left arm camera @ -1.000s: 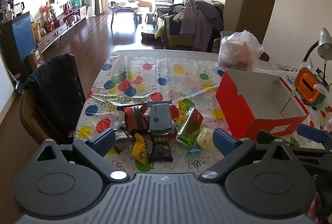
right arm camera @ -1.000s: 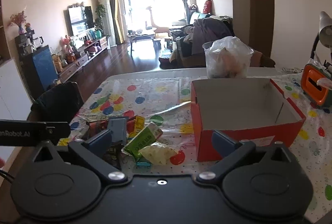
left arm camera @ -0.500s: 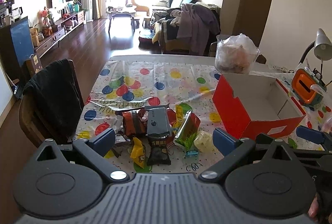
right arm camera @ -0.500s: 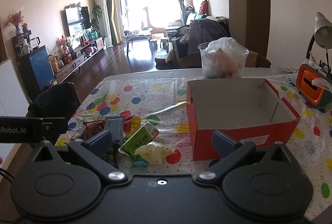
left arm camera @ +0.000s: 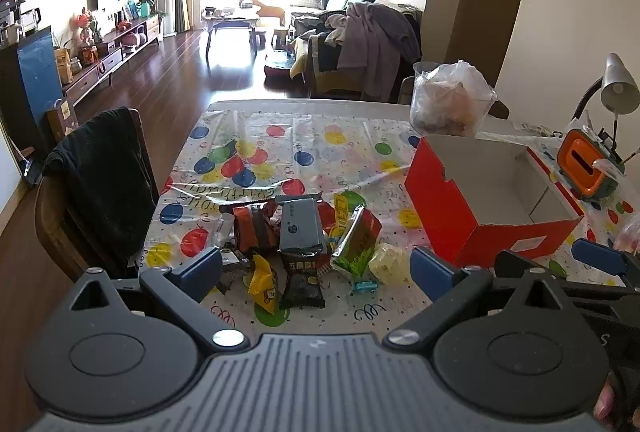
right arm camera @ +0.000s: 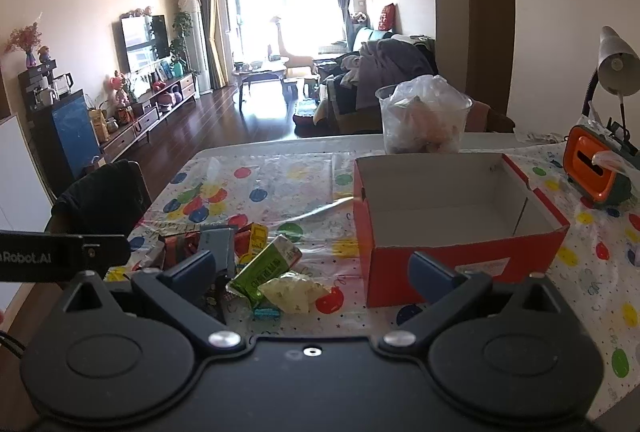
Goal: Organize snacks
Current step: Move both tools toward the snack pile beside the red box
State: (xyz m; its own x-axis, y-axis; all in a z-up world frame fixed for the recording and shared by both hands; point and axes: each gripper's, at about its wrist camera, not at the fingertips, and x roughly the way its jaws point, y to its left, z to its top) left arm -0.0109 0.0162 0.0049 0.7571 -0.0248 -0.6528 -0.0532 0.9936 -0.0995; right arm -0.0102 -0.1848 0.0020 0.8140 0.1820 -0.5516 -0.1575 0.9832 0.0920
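A pile of snack packets (left arm camera: 298, 236) lies on the spotted tablecloth: a grey packet (left arm camera: 301, 224), a black one (left arm camera: 301, 278), a yellow one (left arm camera: 265, 284), a green-and-red one (left arm camera: 356, 240) and a pale wrapped sweet (left arm camera: 387, 262). An open red box (left arm camera: 460, 228) with a white inside stands to their right. My left gripper (left arm camera: 316, 266) hovers open just short of the pile. My right gripper (right arm camera: 312, 270) is open too, nearer the red box (right arm camera: 452, 260), with the green packet (right arm camera: 266, 268) and the pale sweet (right arm camera: 294, 290) between its fingers' line of sight.
A plastic tub with a bag (left arm camera: 452, 103) stands behind the box. An orange-and-green device (left arm camera: 586, 169) and a desk lamp (left arm camera: 618, 87) are at the far right. A chair draped in dark cloth (left arm camera: 102, 175) sits at the table's left edge.
Both grippers have drawn back and risen a little, so the pile and the box look slightly smaller and lower. Nothing was picked up.
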